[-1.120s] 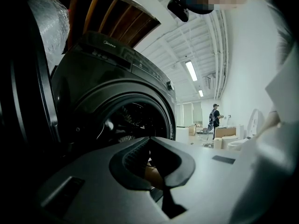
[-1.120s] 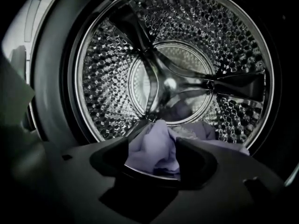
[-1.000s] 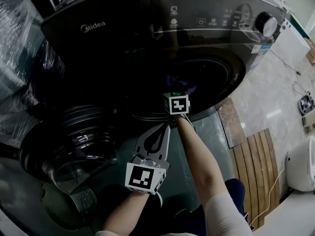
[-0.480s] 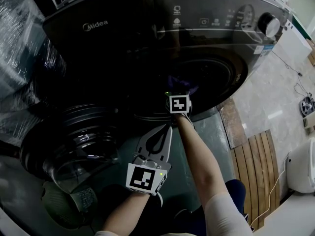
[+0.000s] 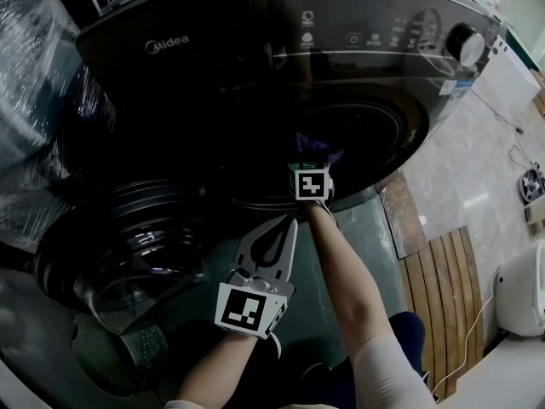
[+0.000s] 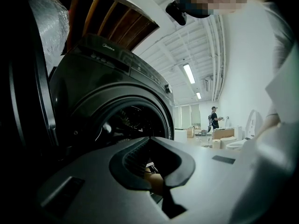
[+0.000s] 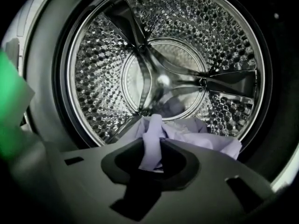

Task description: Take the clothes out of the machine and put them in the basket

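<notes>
- Lavender garment (image 7: 187, 132): it lies crumpled at the front bottom of the washing machine's drum (image 7: 93, 78), just inside the opening. One fold is drawn up off the heap toward the opening. In the head view it shows only as a purple patch (image 5: 317, 143) in the dark mouth of the machine.
- Right gripper (image 7: 152, 148): it reaches into the mouth of the drum, tilted a little downward. Its jaws have just been closing and now stand nearly together, pinched on that raised fold, which hangs between the pads as a narrow strip. The rest of the garment rests on the perforated drum wall behind the jaws.
- Left gripper (image 5: 289, 224): it is held level outside the drum, below the opening and beside the right forearm. Its jaw tips meet, with no cloth in the loop they form.
- Washing machine (image 5: 255, 49): a dark front-loader. Its round door (image 5: 128, 245) is swung open to the left of the drum mouth, and its knob (image 5: 461, 41) sits at the panel's right end.
</notes>
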Motion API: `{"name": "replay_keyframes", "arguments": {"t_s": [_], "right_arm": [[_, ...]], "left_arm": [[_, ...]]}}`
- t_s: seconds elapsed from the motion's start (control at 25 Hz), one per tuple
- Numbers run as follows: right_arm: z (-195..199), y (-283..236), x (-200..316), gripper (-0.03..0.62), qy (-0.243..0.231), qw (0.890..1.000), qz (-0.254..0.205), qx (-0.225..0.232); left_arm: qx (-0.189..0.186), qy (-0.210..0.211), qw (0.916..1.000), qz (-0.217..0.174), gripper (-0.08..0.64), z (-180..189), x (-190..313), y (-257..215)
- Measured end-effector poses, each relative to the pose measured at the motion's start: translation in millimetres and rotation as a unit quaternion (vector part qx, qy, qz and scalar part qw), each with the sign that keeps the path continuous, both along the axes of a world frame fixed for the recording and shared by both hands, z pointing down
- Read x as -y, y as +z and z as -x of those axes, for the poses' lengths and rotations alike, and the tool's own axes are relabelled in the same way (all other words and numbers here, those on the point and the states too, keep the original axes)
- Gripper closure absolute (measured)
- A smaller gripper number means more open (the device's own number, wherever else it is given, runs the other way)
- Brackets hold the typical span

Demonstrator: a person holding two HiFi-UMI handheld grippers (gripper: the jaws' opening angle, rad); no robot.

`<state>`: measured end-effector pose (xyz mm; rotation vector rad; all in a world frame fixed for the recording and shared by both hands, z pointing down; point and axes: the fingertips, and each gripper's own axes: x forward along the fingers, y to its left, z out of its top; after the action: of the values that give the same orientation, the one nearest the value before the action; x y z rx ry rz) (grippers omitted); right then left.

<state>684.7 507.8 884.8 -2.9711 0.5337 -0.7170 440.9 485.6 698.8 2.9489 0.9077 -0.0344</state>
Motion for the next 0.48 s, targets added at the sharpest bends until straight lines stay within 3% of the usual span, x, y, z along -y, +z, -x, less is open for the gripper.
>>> {"name": "replay_keyframes", "arguments": {"t_s": [0.48], "right_arm": [[4.8, -4.4, -9.5, 0.555, 0.005, 1.000, 0.017, -0.013]], "left_arm": [[0.008, -0.012, 0.9999, 0.006, 0.540, -4.7, 7.8, 1.7]]}}
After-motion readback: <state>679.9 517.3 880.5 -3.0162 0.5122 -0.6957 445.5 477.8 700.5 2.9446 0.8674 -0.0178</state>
